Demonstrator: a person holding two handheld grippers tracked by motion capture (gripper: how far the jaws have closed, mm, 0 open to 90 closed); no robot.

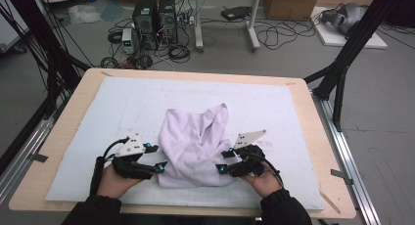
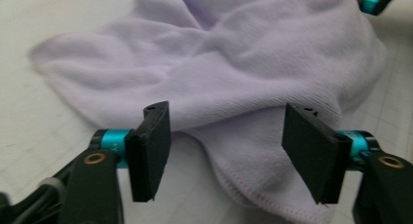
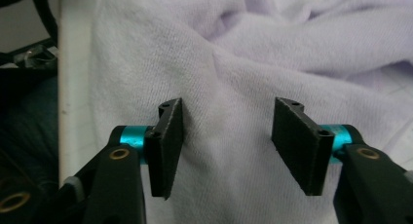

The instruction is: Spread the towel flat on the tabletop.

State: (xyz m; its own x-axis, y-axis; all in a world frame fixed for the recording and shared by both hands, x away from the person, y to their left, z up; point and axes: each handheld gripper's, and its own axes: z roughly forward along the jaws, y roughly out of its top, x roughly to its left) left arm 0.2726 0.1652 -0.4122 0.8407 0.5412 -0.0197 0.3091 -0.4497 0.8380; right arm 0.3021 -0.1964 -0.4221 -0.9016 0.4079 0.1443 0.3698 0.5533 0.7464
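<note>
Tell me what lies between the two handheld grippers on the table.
The crumpled lilac terry towel lies between the left gripper and the right gripper, as the high view shows.

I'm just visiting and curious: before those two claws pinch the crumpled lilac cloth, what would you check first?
1. Crumpled lilac terry cloth lies fully on the white mat: ok.
2. Left claw open, hem between its jaws: ok.
3. Right claw open over cloth: ok.
4. Pads pressing cloth yet: not ok.
5. Single layer in each claw: cannot tell.
6. Claws at opposite sides of cloth: ok.
</note>
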